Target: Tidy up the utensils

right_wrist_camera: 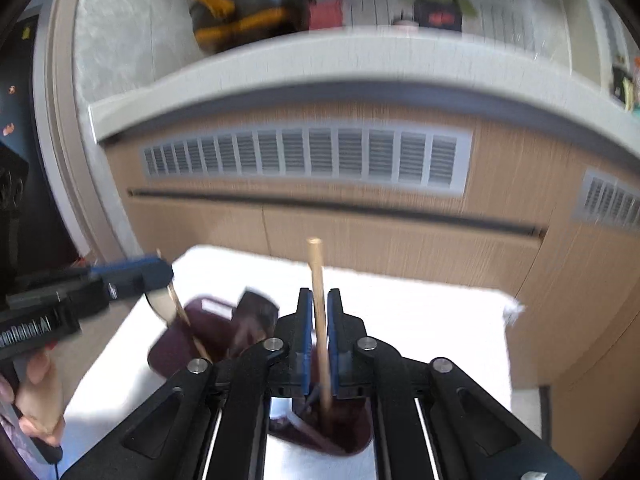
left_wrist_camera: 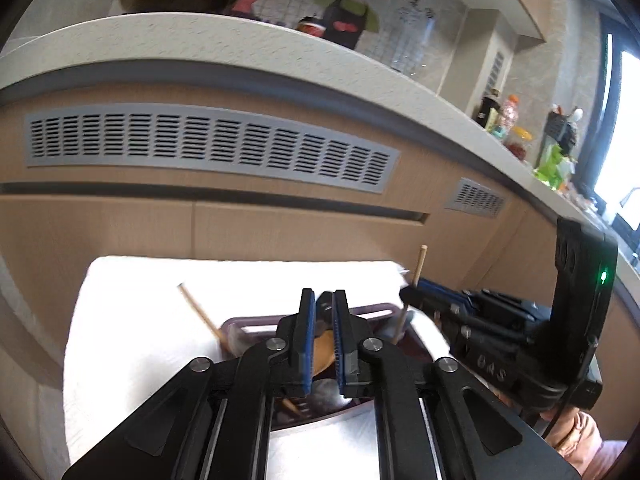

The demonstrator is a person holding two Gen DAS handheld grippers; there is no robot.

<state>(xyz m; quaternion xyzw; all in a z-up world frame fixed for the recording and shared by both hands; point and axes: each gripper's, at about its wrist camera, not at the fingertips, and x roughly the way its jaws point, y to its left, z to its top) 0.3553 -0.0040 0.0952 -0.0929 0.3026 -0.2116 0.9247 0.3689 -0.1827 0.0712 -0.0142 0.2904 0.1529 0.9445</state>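
Wooden cabinets point(left_wrist_camera: 280, 224) fill the back, and a white cloth point(left_wrist_camera: 132, 320) covers the low surface. Seen from the left wrist, the left gripper point(left_wrist_camera: 323, 320) is low in the middle, its jaws a narrow gap apart over the dark tray point(left_wrist_camera: 384, 312), gripping nothing clear; a wooden spoon point(left_wrist_camera: 324, 350) shows behind. Seen from the right wrist, the right gripper point(right_wrist_camera: 319, 320) has a wooden stick point(right_wrist_camera: 319, 300) standing between its jaws, maybe loosely. Lowering slowly would help. Blur hides what is in the tray.
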